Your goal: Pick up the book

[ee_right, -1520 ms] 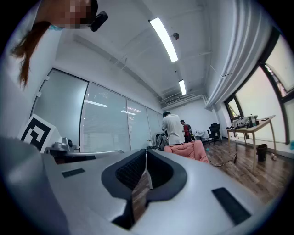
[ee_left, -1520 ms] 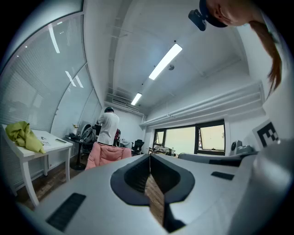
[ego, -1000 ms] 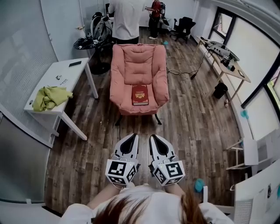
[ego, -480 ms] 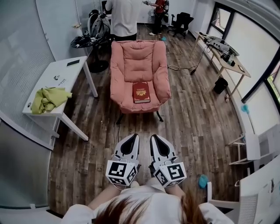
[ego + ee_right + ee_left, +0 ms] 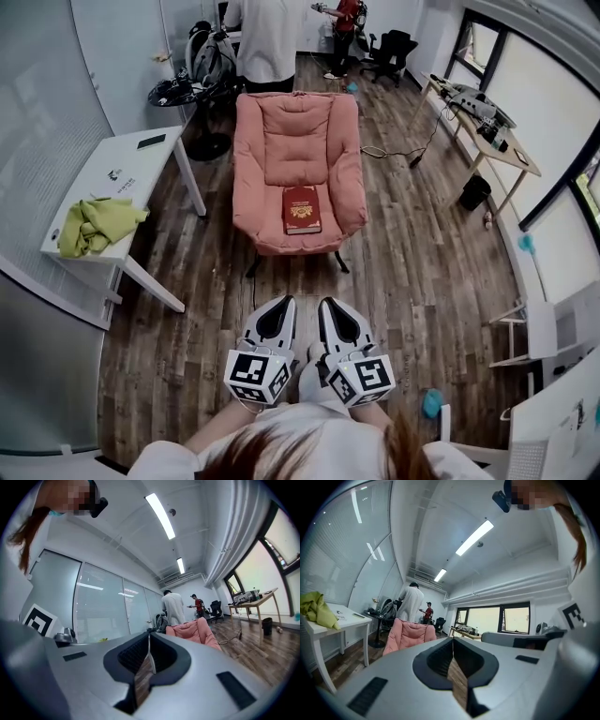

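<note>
1. Wood-plank floor throughout an office room; pink armchair at 12 o'clock from the grippers, white table bearing a yellow-green cloth at 10 o'clock, wooden desk by the windows at 2 o'clock.
2. Lying flat near the front edge of the armchair seat: red book, untouched and well apart from both grippers.
3. Side by side near 6 o'clock of the head view: left gripper and right gripper, both aimed at the armchair.
4. Jaws pressed fully together on each, with nothing between them; no change there from a second ago.
5. Compared with a second ago: both grippers slightly lower in the head view, table and cloth shifted toward 9 o'clock, armchair a little larger.
6. Compared with half a second ago: book a touch lower in the picture, nearer the grippers.
7. Behind the armchair at 12 o'clock: standing person in a white shirt, same spot as before.
</note>
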The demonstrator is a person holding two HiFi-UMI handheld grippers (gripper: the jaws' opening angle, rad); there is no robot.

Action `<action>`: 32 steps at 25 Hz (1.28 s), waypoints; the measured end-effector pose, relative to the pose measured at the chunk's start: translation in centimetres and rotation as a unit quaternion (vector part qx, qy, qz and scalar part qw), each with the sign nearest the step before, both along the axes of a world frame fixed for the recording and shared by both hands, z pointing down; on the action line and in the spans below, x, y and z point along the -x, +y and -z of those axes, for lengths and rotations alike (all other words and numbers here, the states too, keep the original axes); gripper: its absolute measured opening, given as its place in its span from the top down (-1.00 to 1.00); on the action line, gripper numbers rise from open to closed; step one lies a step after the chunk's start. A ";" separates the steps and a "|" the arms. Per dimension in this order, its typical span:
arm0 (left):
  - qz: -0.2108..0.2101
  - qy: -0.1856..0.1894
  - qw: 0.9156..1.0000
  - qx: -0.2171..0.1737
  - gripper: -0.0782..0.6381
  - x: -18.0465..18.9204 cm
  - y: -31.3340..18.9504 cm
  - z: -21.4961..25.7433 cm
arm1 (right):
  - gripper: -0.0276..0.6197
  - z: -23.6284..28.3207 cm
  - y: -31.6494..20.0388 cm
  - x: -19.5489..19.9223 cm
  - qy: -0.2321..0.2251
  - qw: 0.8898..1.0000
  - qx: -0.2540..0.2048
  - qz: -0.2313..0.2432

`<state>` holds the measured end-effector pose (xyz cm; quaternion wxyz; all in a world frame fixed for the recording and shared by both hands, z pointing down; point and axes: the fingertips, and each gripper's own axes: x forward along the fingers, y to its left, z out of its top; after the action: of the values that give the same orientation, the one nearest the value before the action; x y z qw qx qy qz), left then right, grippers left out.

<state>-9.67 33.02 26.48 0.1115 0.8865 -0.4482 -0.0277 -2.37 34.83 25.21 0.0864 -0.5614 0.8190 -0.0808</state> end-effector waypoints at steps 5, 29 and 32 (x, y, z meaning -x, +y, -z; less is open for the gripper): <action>0.008 -0.006 1.000 -0.003 0.76 -2.1 -6.1 -0.5 | 0.82 -0.1 -6.3 -1.9 0.005 1.000 -0.005 0.017; 0.057 0.004 0.998 -0.011 0.76 -11.8 -26.6 0.6 | 0.82 0.7 -27.3 -11.6 -0.014 0.997 -0.009 0.080; 0.058 -0.002 0.998 0.000 0.76 -11.7 -26.9 -0.2 | 0.82 -0.1 -28.0 -11.7 -0.021 0.997 0.003 0.077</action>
<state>2.03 6.15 26.65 0.1087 0.8588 -0.4996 -0.0323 9.35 6.85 25.32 0.0948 -0.4949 0.8578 -0.1015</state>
